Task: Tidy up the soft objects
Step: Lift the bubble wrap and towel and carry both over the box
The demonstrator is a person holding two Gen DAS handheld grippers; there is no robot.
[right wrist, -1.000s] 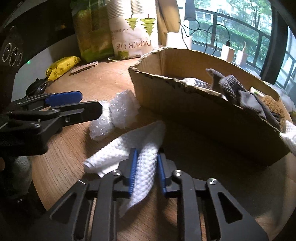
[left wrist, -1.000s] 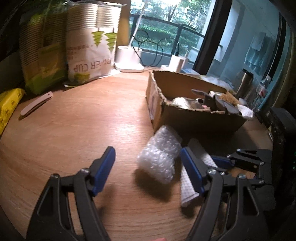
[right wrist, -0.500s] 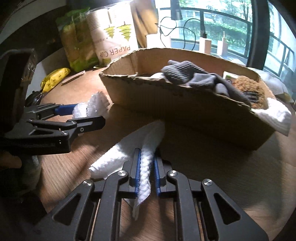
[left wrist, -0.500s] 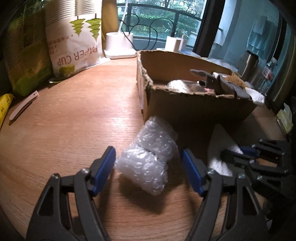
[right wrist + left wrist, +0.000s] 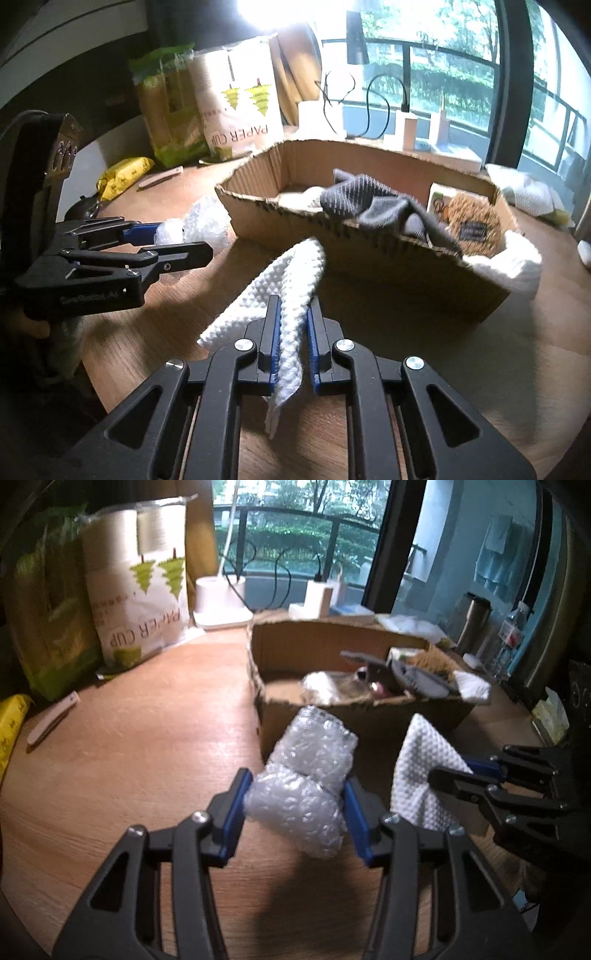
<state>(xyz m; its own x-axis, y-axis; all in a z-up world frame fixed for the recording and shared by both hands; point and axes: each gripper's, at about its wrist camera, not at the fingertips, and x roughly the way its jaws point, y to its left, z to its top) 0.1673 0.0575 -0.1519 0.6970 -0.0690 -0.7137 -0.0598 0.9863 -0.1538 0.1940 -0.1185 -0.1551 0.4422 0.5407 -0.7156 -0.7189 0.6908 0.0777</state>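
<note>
The left gripper [image 5: 295, 805] clamps a clear crumpled bubble-wrap wad [image 5: 306, 779] between its jaws; the right gripper [image 5: 292, 325] pinches a white waffle-textured cloth [image 5: 284, 288] between its own.

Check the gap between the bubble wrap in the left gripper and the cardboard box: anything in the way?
Nothing: in the left wrist view, only bare wooden table separates the bubble wrap, clamped in the left gripper, from the cardboard box.

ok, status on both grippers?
Left gripper shut on bubble wrap. Right gripper shut on white cloth. Cardboard box ahead, unobstructed.
</note>
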